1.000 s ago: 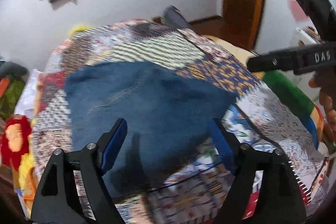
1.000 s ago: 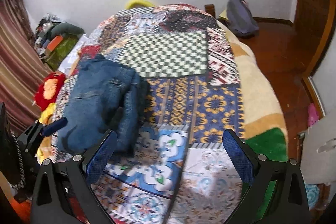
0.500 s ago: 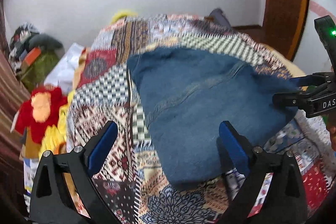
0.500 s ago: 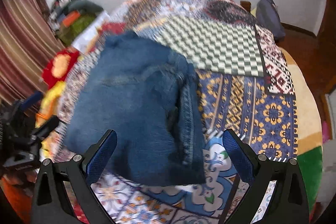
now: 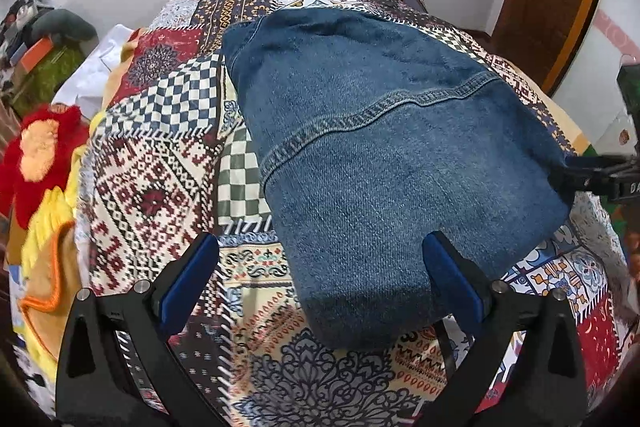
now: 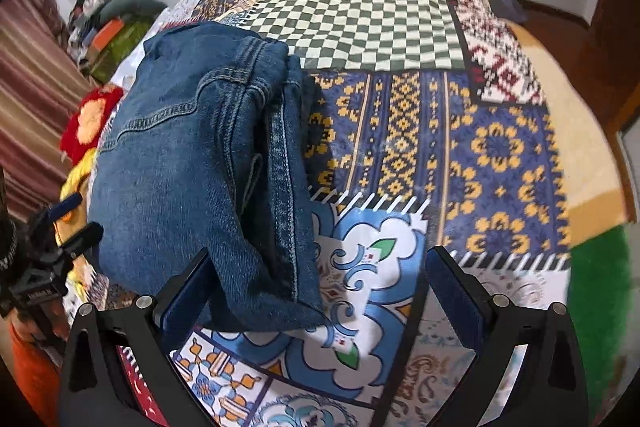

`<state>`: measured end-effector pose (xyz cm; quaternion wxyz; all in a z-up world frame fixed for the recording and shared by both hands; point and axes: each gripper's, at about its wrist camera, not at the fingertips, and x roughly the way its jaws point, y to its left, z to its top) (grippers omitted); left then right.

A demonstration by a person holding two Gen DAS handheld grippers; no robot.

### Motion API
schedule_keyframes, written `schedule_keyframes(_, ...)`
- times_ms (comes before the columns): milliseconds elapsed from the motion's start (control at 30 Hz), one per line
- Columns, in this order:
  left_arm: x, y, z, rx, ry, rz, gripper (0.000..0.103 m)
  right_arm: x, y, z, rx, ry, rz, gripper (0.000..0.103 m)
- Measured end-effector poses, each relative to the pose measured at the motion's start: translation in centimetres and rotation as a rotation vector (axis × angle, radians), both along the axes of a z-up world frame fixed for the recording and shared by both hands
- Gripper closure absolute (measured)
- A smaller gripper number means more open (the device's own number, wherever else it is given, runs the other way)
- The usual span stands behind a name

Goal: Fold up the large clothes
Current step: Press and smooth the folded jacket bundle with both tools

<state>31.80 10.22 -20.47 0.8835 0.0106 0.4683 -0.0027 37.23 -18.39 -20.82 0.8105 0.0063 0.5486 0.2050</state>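
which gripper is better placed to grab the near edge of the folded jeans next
Probably the right gripper: its open jaws straddle the near corner of the folded jeans. The left gripper, also open, has only one finger over the denim.

Folded jeans (image 5: 384, 147) are lying on the bed's quilt (image 5: 160, 163), toward its left edge; a stuffed toy (image 5: 36, 155) is sitting beyond that edge.

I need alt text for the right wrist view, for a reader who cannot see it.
A folded pair of blue denim jeans lies on a colourful patchwork bedspread. The open right gripper, with blue-padded black fingers, hovers at the near end of the jeans, holding nothing. The left gripper shows at the left edge.
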Motion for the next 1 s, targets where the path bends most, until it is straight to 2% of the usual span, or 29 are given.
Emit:
schedule_keyframes(100,0.4,-0.1,1.2,0.07,-0.02,0.002,0.0,0.5,0.3,1.8,-0.022,-0.017,0.014,0.002)
schedule_keyframes(167,0.8,0.0,2.2,0.115,-0.051,-0.003,0.0,1.1,0.6,3.3,0.003,-0.032,0.022,0.002)
schedule_keyframes(333,2.8,1.5,4.2,0.125,-0.088,0.008,0.0,3.5,2.5,5.4,0.086,-0.01,0.067,0.002)
schedule_keyframes(467,5.4,2.9,4.9,0.125,-0.094,0.026,0.0,5.9,5.8,6.0,0.068,-0.023,0.12,0.002)
schedule_keyframes(600,8.5,4.0,4.4,0.08,-0.07,0.028,0.0,8.6,8.9,5.2,0.079,0.004,0.163,0.002)
schedule_keyframes(800,13.8,4.4,0.7,0.023,0.02,0.045,0.0,14.0,13.0,1.6,0.053,0.101,0.185,0.002)
schedule_keyframes(933,17.1,6.5,-0.6,-0.162,0.065,0.102,0.0,16.8,13.2,-0.4,0.053,0.163,0.173,0.002)
schedule_keyframes(1000,18.6,7.6,-1.1,-0.198,0.065,0.144,0.0,17.7,12.8,-1.1,0.03,0.159,0.171,0.002)
